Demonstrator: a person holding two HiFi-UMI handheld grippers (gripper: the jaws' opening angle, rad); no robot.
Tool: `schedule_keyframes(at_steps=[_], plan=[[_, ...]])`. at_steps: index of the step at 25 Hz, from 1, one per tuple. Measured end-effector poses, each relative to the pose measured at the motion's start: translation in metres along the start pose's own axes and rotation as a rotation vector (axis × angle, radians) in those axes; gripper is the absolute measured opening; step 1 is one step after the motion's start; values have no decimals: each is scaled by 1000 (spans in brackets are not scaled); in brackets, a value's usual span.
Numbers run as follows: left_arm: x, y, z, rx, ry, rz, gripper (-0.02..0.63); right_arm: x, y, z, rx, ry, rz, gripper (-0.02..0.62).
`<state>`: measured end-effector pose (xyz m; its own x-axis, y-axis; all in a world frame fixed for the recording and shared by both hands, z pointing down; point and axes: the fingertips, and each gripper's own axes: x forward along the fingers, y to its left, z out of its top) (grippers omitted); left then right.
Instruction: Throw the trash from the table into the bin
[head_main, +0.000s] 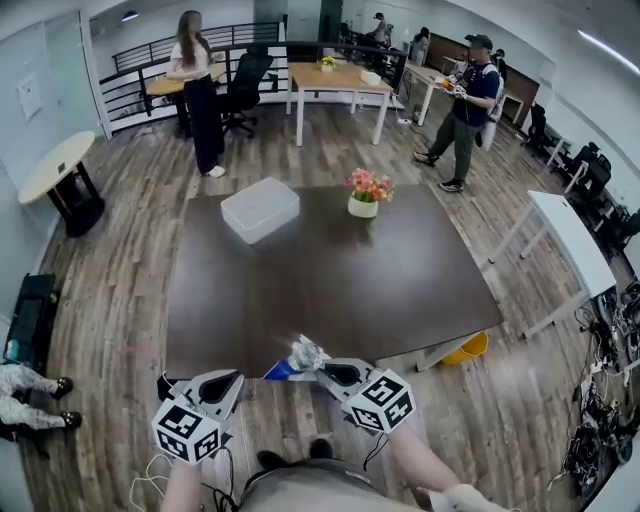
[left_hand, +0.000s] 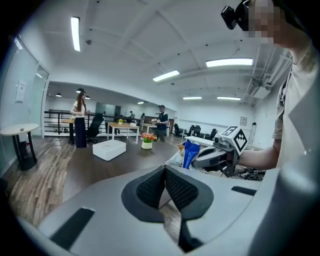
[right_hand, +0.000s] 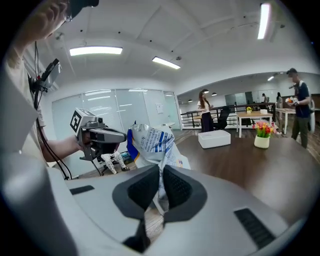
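At the near edge of a wide, dark brown table (head_main: 330, 280) with a smooth matte top, the right gripper (head_main: 319, 369) pinches a crumpled snack bag (head_main: 305, 354) between its ribbed black pads, jaws drawn narrow on the thin film. The bag is creased and puffed above the grip, silvery-white foil with a blue side and a panel of fine blue print that is too small to read. It hangs just over the table's edge, between the two grippers. The left gripper (head_main: 237, 377), just beside it, has its jaws pressed together on nothing, the pads meeting in a tight V. Each gripper has a smooth grey shell and carries a marker cube (head_main: 188, 431) with black-and-white square patterns. Farther back on the table sit a white rectangular box (head_main: 260, 208) with rounded corners and a small white pot (head_main: 362, 207) of pink and orange flowers, well apart from the bag. Grey-brown wood planks cover the floor (head_main: 130, 300). A rounded yellow container (head_main: 466, 348) shows from under the table's right corner, and two people (head_main: 203, 85) stand beyond the table.
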<state>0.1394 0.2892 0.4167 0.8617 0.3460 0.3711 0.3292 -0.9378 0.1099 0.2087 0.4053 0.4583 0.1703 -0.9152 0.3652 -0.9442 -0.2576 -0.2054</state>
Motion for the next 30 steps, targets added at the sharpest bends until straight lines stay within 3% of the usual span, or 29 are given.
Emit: schedule_keyframes(at_steps=[8,14,18,24,30], plan=[[10,-29,-17,0,91,4,14,-28,-24,-32,73,-2,4,28],[30,-51,9,37,75,-56,14,-68,-41,-21,134,-60,-58,28],[37,-57,14,113,49,-136,14,-70,-35,-20,93,-45,-110,28],[-12,2,21,131,-39,-217,14,-18,11,5,80,-48,-197,28],[-46,59,13,138,-87,-279,14,37,53,37,210,-167,-176,28]])
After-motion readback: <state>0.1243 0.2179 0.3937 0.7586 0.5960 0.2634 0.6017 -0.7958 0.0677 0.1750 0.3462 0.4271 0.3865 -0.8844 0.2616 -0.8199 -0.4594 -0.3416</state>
